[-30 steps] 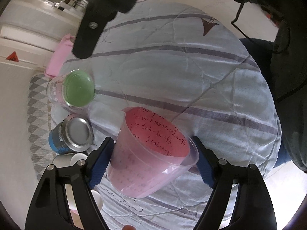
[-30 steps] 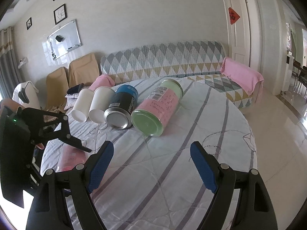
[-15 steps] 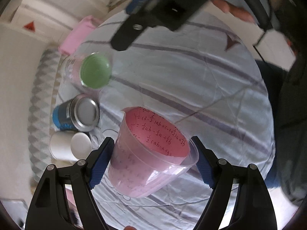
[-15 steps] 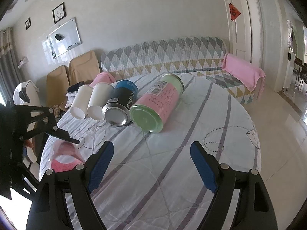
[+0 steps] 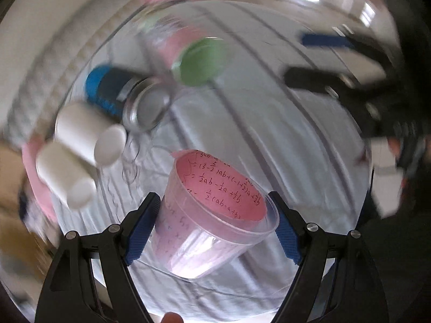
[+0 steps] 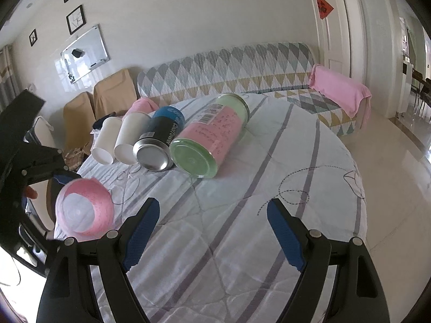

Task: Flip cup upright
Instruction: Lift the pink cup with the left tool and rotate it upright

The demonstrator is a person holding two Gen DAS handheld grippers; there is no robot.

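left gripper [image 5: 215,228]: closed on a load, tilted | right gripper [image 6: 212,231]: jaws spread, unladen

Clear cup [image 5: 212,215] w/ pink paper liner, dark handwriting. Jar [image 6: 208,141]: green lid, pink label. Can [image 6: 161,137] blue/black, silver end. 2 white cups [image 6: 118,140]. Tablecloth [image 6: 256,188] white, prob. grey-purple stripes. Gripper pads blue.

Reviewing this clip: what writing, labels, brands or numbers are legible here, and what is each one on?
"(3-½)ab+(-1+½)a", "½ab-½a+½b", "½(ab-a+b)", roughly: red handwriting on pink paper inside the clear cup.
"CoolTower", partly cut off: the blue-and-black can.
Barcode label and handwriting on the pink-lined jar: too small to read.
Red door sign: unreadable.
The two white paper cups: no text visible.
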